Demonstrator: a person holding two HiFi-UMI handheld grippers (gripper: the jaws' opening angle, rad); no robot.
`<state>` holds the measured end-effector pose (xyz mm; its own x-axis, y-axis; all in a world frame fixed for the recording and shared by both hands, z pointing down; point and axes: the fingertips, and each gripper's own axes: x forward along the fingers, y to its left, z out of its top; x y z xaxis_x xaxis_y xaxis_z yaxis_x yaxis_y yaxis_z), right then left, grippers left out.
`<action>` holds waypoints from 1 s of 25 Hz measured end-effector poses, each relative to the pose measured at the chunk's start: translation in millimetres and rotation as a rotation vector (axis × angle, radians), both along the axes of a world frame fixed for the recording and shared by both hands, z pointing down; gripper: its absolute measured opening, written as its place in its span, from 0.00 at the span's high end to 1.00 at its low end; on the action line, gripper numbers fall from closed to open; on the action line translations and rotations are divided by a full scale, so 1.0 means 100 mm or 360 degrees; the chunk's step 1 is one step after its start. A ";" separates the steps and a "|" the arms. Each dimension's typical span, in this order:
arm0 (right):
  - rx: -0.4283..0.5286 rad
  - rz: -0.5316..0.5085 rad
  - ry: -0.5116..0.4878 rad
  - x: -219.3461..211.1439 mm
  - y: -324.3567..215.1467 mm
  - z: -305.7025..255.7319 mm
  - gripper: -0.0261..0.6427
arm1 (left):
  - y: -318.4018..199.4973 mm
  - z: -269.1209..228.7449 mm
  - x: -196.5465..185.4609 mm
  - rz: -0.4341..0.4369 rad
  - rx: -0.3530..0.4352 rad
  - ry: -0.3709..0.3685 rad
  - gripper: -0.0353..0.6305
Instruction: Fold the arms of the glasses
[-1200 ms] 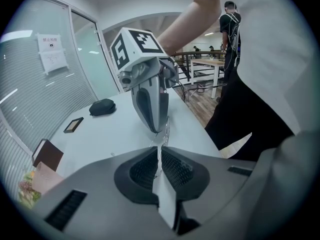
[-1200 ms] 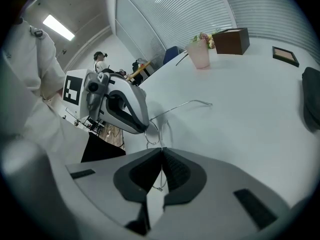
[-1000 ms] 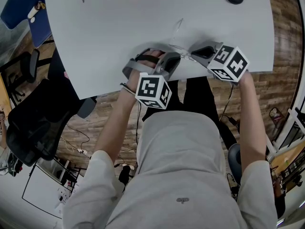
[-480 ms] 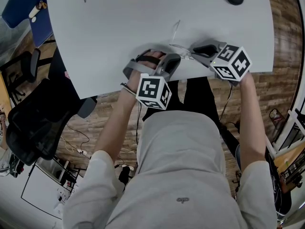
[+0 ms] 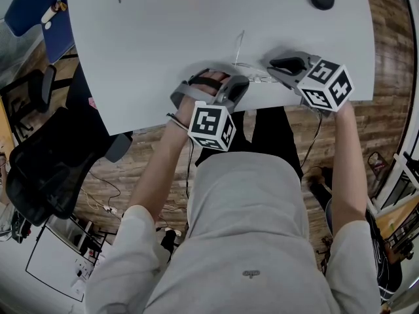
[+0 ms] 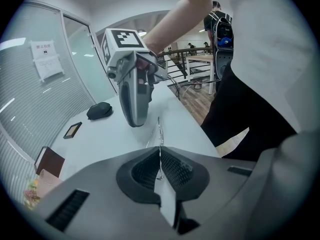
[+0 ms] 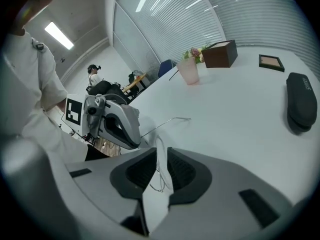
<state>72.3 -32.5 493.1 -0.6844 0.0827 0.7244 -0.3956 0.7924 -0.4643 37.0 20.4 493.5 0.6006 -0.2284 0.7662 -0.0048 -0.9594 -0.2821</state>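
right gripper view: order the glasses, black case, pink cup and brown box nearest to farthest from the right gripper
1. Thin wire-framed glasses, between the opening jaws of the right gripper.
2. Black oval case, far right.
3. Pale pink cup, upper middle.
4. Dark brown box, behind the cup.

No readable text; wall notice [image 6: 47, 59] apparently too blurred.

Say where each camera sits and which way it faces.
Head view: on the person's head, facing steeply down at the white table; torso, forearms, left gripper, right gripper show.
Left gripper view: on that gripper, facing along its jaws, shut on the glasses, toward the right gripper and its arm.
Right gripper view: on that gripper, facing along its opening jaws, glasses between them, toward the left gripper; white shirt shows.
Both gripper views share glasses and black case.
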 end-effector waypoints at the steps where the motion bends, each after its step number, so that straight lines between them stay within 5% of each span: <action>1: 0.0017 -0.0009 0.0004 0.00 -0.03 -0.01 0.85 | 0.01 0.01 0.00 0.0009 0.0007 -0.0008 0.91; 17: 0.0377 -0.0213 0.0128 -0.23 -0.49 0.00 0.82 | 0.04 0.01 -0.01 0.0065 0.0005 -0.0013 0.91; 25: 0.0422 -0.0386 0.0201 -0.39 -0.50 0.09 0.77 | 0.04 0.01 -0.03 0.0079 -0.0007 -0.0009 0.91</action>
<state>33.6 -82.5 502.1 -0.5719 0.0297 0.8198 -0.2227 0.9562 -0.1901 33.5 24.7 495.0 0.6068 -0.1951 0.7706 0.0443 -0.9596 -0.2779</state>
